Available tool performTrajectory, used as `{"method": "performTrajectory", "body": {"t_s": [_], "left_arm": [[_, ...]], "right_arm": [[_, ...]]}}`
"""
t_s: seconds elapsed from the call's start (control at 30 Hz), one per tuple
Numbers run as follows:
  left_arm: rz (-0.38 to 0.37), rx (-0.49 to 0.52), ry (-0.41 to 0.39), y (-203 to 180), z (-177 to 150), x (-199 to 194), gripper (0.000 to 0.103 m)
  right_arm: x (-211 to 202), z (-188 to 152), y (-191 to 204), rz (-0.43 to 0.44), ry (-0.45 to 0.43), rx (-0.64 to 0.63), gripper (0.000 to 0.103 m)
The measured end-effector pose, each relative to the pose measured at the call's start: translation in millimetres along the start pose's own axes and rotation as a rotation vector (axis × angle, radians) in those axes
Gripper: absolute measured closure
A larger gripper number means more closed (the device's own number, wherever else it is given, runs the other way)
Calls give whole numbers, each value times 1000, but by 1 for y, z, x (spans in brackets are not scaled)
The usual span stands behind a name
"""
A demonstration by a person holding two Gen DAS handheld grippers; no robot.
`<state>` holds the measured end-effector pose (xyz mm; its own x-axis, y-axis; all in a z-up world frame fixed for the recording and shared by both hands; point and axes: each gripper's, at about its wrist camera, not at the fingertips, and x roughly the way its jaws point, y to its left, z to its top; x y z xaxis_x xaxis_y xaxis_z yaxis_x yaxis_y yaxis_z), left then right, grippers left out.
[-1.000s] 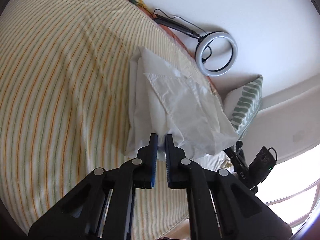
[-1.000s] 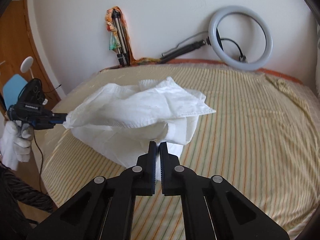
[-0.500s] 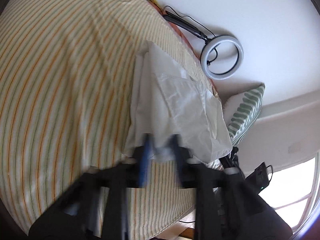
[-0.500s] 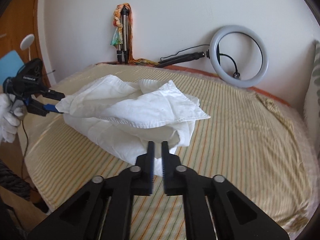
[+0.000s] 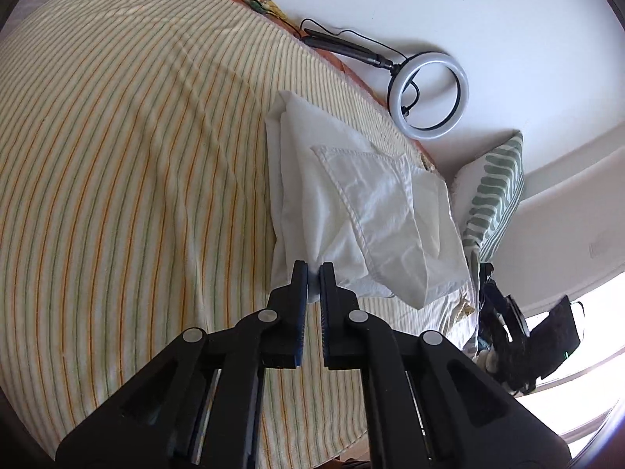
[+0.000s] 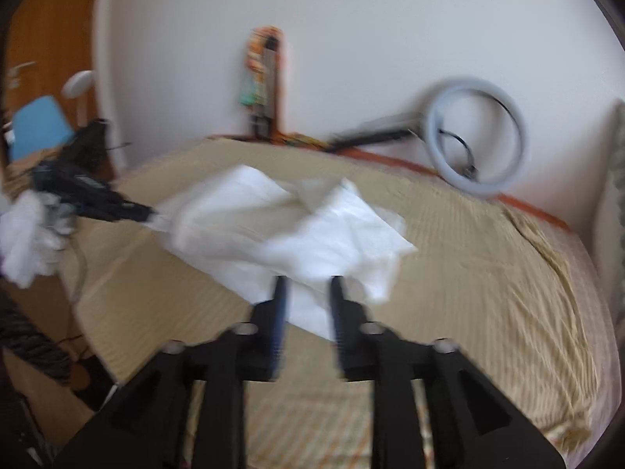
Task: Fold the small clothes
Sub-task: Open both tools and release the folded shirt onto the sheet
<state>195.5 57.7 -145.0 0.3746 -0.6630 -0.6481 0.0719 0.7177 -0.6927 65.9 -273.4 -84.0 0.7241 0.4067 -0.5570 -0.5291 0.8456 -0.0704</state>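
Two hand-held grippers: left pinching white garment, right just opening, empty.

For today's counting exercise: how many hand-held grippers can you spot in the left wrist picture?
2. The left hand-held gripper fills the foreground, pinching the near edge of the white garment. The right hand-held gripper sits at the bed's right edge, partly hidden.

right gripper: we see its jaws, pinched together a second ago, have just been opening and now stand apart, pads off the cloth | white garment: its raised flap has dropped and lies flatter on the bed | right wrist view: now blurred.
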Motion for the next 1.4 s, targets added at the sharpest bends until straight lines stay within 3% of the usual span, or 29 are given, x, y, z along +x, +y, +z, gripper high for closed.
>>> {"method": "performTrajectory", "body": {"t_s": [0.03, 0.13, 0.3, 0.33, 0.4, 0.43, 0.5, 0.6, 0.7, 0.83, 0.9, 0.93, 0.97, 1.07, 1.13, 1.2, 1.27, 1.4], "left_arm": [[-2, -7, -3, 0, 1, -1, 96], [9, -13, -26, -1, 3, -7, 92], [12, -8, -47, -2, 6, -15, 84], [9, -11, -46, -1, 7, -15, 84], [9, -21, -48, 1, 8, -17, 84], [10, -22, -52, 2, 8, -18, 84], [12, -7, -57, 0, 8, -20, 84], [13, 24, -53, -11, 7, -17, 84], [19, 80, -43, -26, 7, -14, 84], [27, 129, -53, -41, 12, -10, 84], [25, 140, -54, -46, 13, -7, 84], [25, 147, -57, -49, 14, -5, 84], [26, 159, -55, -53, 14, -2, 84], [36, 190, -33, -61, 14, 10, 84], [59, 215, -12, -63, 14, 21, 84], [96, 232, 13, -59, 11, 32, 84], [141, 265, 29, -53, 5, 41, 84], [237, 349, 31, -45, -7, 50, 83]], "right_arm": [[2, 5, 12, 24, 1, -58, 49], [21, 18, 49, 72, 31, -214, 49], [69, 16, 88, 38, 128, -407, 53], [79, 13, 93, 17, 149, -449, 56], [95, 7, 97, 1, 212, -486, 92], [97, 8, 96, 38, 238, -464, 102], [91, 10, 92, 141, 263, -409, 102], [71, 10, 90, 183, 246, -369, 101], [42, 12, 66, 218, 175, -217, 100], [10, 14, 4, 146, 61, 75, 87], [5, 9, -24, 21, 54, 164, 82], [8, 5, -38, -38, 67, 213, 74], [11, 1, -50, -51, 85, 266, 65], [24, -13, -83, 3, 139, 432, 64], [29, -19, -84, 18, 166, 465, 64], [39, -24, -83, 53, 194, 484, 70], [49, -28, -86, 95, 223, 501, 97], [62, -41, -76, 97, 274, 458, 101]]}}
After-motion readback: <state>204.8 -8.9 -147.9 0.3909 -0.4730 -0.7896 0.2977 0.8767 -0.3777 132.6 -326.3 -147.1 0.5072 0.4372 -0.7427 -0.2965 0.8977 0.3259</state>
